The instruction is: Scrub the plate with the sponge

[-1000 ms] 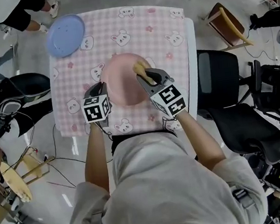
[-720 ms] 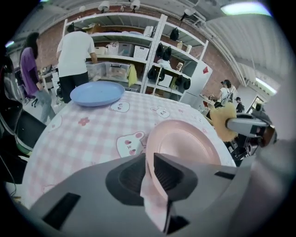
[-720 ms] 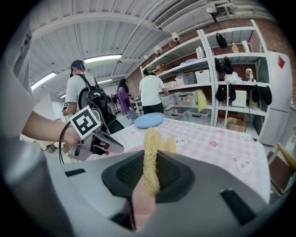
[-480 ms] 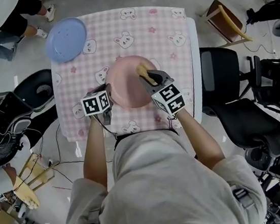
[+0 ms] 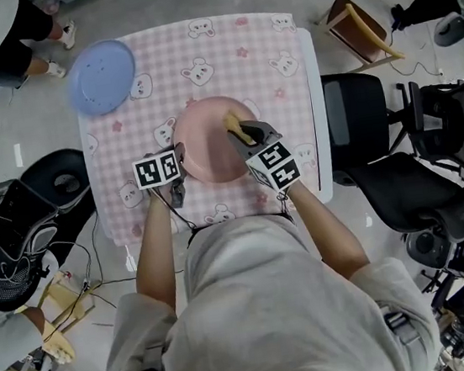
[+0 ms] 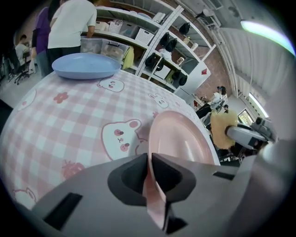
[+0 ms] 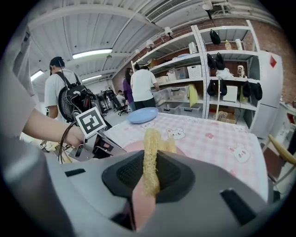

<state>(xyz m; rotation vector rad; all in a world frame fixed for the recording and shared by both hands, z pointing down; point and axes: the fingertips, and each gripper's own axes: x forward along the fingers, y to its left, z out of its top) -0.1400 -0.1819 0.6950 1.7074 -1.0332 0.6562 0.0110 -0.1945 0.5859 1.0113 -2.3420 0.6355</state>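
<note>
mid-scrub, i judge: left gripper clamps the pink plate rim near the table front edge, right gripper pinches the sponge, which next needs wiping across the plate.

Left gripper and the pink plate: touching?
Touching. The left gripper view shows the left gripper with both jaws closed on the near rim of the pink plate, with no gap.

Workshop-like lab: white storage shelves, black office chairs, bare grey floor.
</note>
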